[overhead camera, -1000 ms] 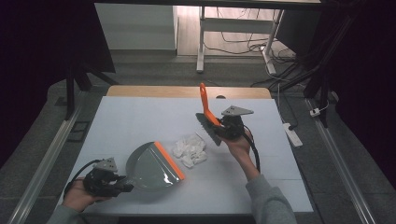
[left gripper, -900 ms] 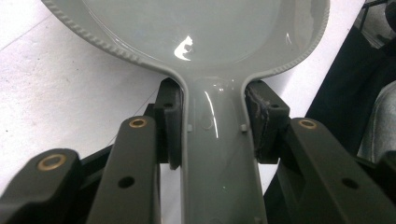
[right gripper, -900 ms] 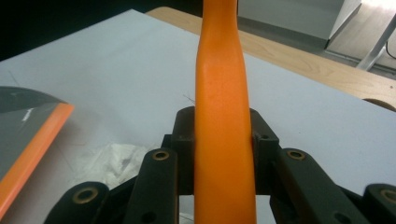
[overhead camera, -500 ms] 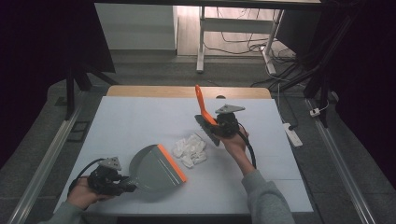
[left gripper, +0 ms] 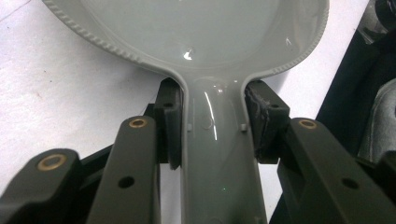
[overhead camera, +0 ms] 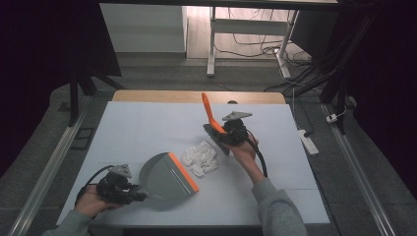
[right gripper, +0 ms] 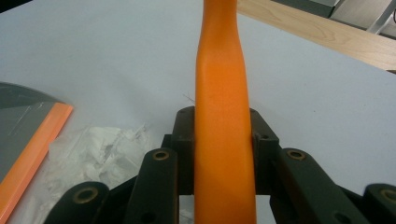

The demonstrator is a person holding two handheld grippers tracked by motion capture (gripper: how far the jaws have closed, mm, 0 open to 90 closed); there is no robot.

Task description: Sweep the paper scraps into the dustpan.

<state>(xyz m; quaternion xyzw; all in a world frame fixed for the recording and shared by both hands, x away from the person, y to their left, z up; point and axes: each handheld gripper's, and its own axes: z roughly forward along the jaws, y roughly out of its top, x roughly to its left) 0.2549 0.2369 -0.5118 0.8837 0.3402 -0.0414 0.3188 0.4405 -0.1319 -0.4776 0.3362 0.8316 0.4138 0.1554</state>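
Note:
A grey dustpan (overhead camera: 164,176) with an orange lip lies on the white table cover, its lip facing a small heap of white paper scraps (overhead camera: 200,156). My left gripper (overhead camera: 132,192) is shut on the dustpan's handle (left gripper: 217,154), a pad (left gripper: 169,123) pressed to each side. My right gripper (overhead camera: 220,132) is shut on the orange handle (right gripper: 223,140) of a hand brush (overhead camera: 210,114). The handle sticks up and back, and the dark brush head hangs just right of the scraps (right gripper: 93,149).
The white cover (overhead camera: 147,128) spreads over a wooden table whose far edge (overhead camera: 196,96) shows as a bare strip. A white power strip (overhead camera: 307,141) lies on the floor to the right. A desk frame (overhead camera: 212,44) stands beyond the table.
My right gripper has carried the brush down and left, closer to the scraps. The dustpan has slid a little toward the heap.

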